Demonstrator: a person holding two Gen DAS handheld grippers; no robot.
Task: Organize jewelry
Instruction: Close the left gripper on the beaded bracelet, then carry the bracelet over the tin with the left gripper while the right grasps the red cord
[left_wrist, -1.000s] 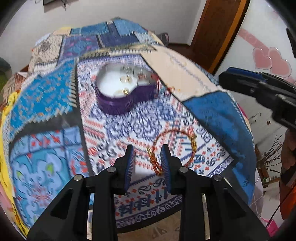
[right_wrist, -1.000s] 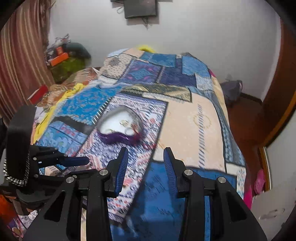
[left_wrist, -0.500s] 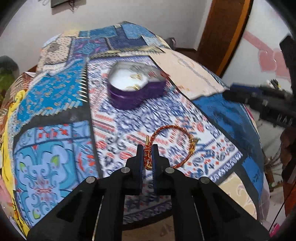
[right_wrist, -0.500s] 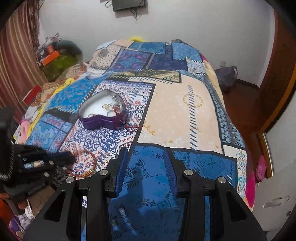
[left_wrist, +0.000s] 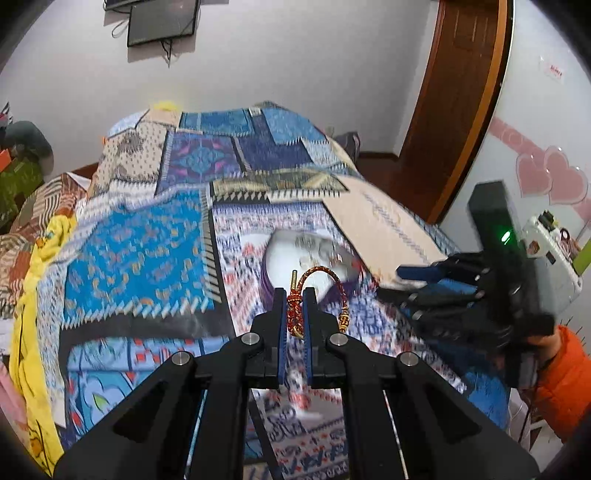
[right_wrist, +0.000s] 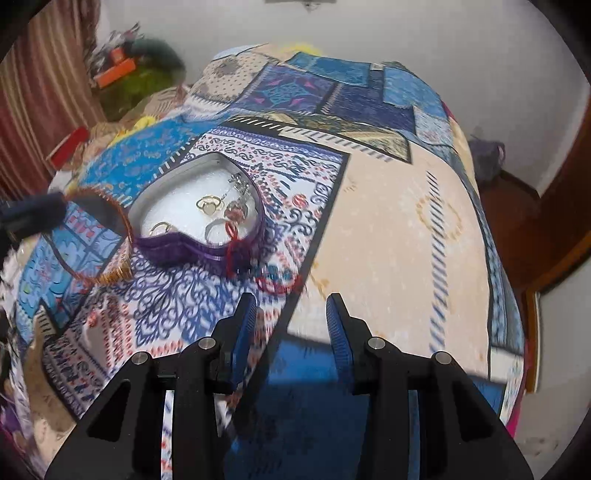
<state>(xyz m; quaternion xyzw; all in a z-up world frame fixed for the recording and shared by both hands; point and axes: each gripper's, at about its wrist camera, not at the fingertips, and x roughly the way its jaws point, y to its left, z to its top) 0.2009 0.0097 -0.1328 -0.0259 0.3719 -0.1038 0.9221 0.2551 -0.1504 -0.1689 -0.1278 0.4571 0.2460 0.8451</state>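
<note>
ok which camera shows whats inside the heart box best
The right wrist view. It looks down into the heart box, so the rings on its white lining show sharply. In the left wrist view the box is blurred and partly hidden behind the bracelet pinched in the left gripper.

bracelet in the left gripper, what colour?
Red and gold braided cord bracelet with gold beads; clearest in the left wrist view.

The right gripper (right_wrist: 291, 328) hangs with jaws apart and empty over the patchwork bedspread (right_wrist: 388, 229). Ahead to its left sits a purple heart-shaped jewelry box (right_wrist: 184, 247) holding rings, a red-and-gold cord bracelet (right_wrist: 110, 273) beside it.
</note>
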